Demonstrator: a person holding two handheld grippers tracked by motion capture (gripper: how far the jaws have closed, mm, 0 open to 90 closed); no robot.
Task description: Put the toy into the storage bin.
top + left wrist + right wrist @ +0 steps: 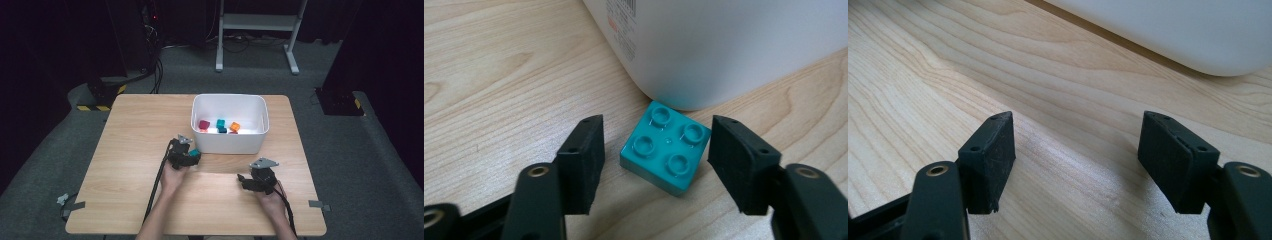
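A teal four-stud brick point(666, 152) lies flat on the wooden table, right by the rounded corner of the white bin point(724, 45). My left gripper point(656, 150) straddles it with jaws apart: the left pad stands clear of the brick, and the right pad is at its corner. In the high view the same brick point(194, 152) sits at the tip of the left gripper point(192, 156), just before the bin's front wall point(230, 142). My right gripper point(1078, 145) is open over bare wood, with nothing between its pads. It rests to the right in the high view point(244, 181).
Inside the bin lie a magenta brick point(204, 124), a teal brick point(220, 123) and an orange brick point(235, 127). The bin's lower edge point(1188, 30) shows ahead of the right gripper. Cables trail from both grippers toward the table's near edge point(200, 234).
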